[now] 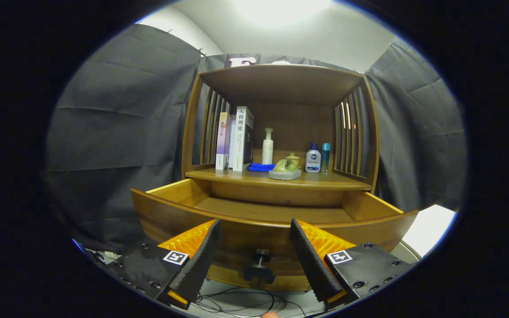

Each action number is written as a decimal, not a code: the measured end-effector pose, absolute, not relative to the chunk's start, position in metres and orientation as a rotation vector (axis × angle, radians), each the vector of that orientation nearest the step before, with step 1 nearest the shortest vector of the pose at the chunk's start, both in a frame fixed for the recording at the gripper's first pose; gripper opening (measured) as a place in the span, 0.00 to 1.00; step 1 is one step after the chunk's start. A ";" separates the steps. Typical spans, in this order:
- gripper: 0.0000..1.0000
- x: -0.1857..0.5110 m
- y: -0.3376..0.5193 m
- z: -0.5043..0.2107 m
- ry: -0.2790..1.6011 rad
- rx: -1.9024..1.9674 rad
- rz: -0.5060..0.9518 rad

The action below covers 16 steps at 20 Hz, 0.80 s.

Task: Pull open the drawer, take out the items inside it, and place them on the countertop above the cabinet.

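Status: the drawer stands pulled out toward me from the wooden cabinet, so I judge the first step complete. The visible part of its floor is bare wood; the near part, behind the front panel, is hidden from this angle, so I cannot confirm whether any item remains inside.

Tool state: the gripper is released, its fingers spread wide with nothing between them. They sit in front of the drawer's front panel, one to each side of the dark knob, which hangs in the gap without contact.

Countertop: the surface above the drawer carries upright books at the left, a white pump bottle, a blue cloth, a small teapot on a tray, a white bottle with a blue cap, and a slim blue bottle. I cannot tell which of these, if any, came out of the drawer.

Remaining, in my judgement: raise the gripper for a view over the front panel, check the hidden near section, and transfer anything found there to the countertop. If nothing is found, the task is essentially finished.
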State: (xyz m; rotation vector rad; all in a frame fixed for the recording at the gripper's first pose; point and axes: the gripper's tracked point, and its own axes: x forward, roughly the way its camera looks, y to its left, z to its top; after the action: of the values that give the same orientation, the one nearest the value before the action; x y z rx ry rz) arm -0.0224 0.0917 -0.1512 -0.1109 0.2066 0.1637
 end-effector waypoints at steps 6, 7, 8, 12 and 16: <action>0.98 -0.029 0.088 -0.197 0.294 -0.102 0.144; 0.98 -0.028 0.087 -0.204 0.314 -0.101 0.140; 0.98 -0.026 0.086 -0.209 0.327 -0.095 0.132; 0.97 -0.018 0.078 -0.219 0.335 -0.084 0.089; 0.96 -0.017 0.079 -0.219 0.318 -0.103 0.076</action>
State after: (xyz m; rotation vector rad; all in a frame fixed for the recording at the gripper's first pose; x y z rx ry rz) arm -0.0168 0.0794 -0.2192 -0.1025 0.3177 0.0764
